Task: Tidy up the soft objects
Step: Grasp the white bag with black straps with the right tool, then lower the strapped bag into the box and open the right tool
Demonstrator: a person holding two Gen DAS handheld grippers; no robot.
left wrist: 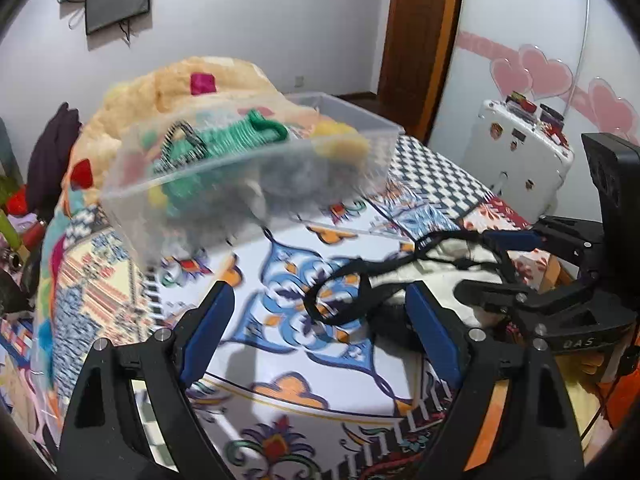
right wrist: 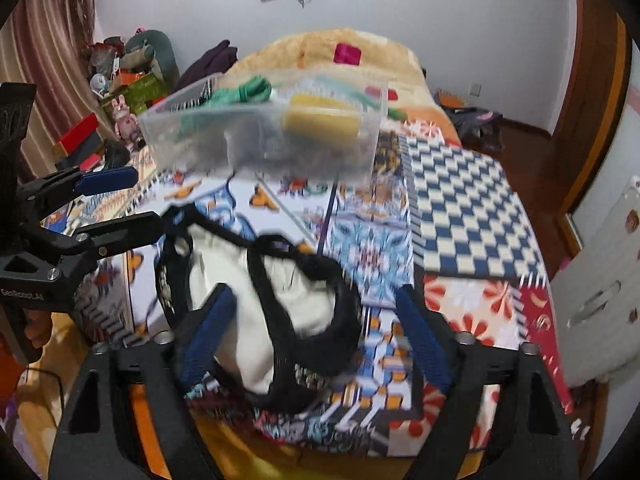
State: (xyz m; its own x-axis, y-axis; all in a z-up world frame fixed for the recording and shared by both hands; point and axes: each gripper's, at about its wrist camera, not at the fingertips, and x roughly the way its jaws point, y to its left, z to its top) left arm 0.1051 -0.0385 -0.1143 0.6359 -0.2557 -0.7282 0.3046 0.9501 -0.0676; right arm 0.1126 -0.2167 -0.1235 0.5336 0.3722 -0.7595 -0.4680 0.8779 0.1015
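Patchwork cloth in blues, oranges and reds covers the one bed [right wrist: 460, 216], and everything else sits on top of it. At the far end lies one fluffy peach blanket [right wrist: 320, 52] dotted with coloured squares. In front of that stands one clear plastic box [right wrist: 264, 136], blurred in both views, holding at least three soft things that I can count: one green knitted piece [left wrist: 236, 132] along the back, one yellow piece [right wrist: 320, 120] to the right, and a grey mass [left wrist: 296, 176] low in the middle that is too smeared to name. Nearer the foot of the bed lies one cream cloth bag [right wrist: 240, 280] with black straps, well apart from the box and resting flat on the cover.

Two grippers hang over this near end. The left gripper [left wrist: 320, 328] has its blue-padded fingers spread wide with nothing between them but bedcover, and the bag's strap loop lies just by its right finger. The right gripper [right wrist: 316, 328] is spread just as wide, straddling the bag from above; I cannot tell whether its fingers touch the fabric, and they are not closed on it.

Off the bed stands one white suitcase [left wrist: 520, 160] covered in stickers.
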